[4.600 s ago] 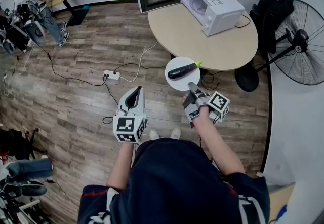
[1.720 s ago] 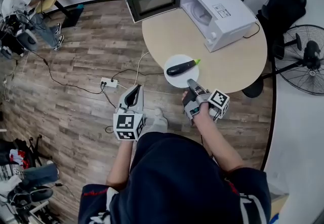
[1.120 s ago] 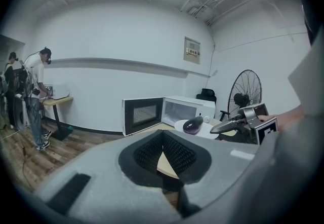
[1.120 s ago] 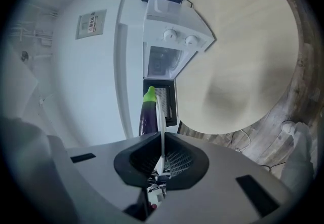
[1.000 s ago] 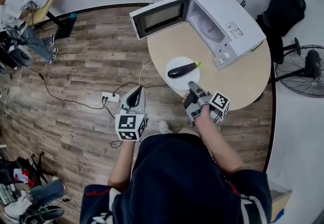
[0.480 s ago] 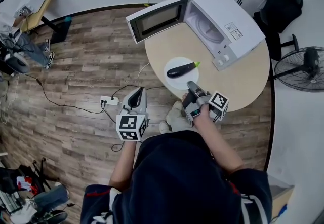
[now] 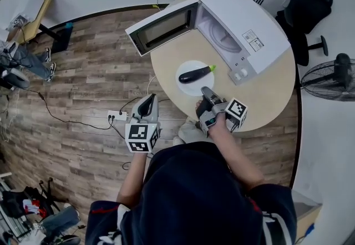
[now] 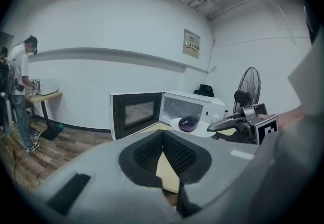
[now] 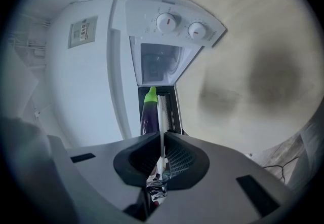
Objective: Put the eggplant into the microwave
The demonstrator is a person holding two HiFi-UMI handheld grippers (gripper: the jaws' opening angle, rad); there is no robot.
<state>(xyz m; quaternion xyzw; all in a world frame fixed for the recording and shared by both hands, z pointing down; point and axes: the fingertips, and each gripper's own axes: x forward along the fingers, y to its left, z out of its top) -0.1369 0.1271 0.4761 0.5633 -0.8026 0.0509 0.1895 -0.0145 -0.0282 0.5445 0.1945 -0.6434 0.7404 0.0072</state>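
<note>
A dark purple eggplant [image 7: 195, 74] with a green stem lies on a white plate [image 7: 187, 86]. My right gripper [image 7: 204, 93] is shut on the plate's near rim and holds it over the round beige table [image 7: 266, 91]. In the right gripper view the plate [image 9: 161, 111] shows edge-on between the jaws, with the eggplant [image 9: 148, 114] lying on it. The white microwave [image 7: 244, 22] stands at the table's back, its door [image 7: 161, 30] swung open to the left. My left gripper [image 7: 145, 106] is shut and empty, off the table's left edge above the wooden floor.
A standing fan [image 7: 338, 72] and a black chair [image 7: 308, 0] are right of the table. A power strip [image 7: 117, 116] with cables lies on the floor at left. A person [image 8: 20, 96] stands by a far bench.
The table and microwave have come closer. The plate with the eggplant, still in my right gripper, now hangs over the table in front of the open microwave. My left gripper moved forward alongside.
</note>
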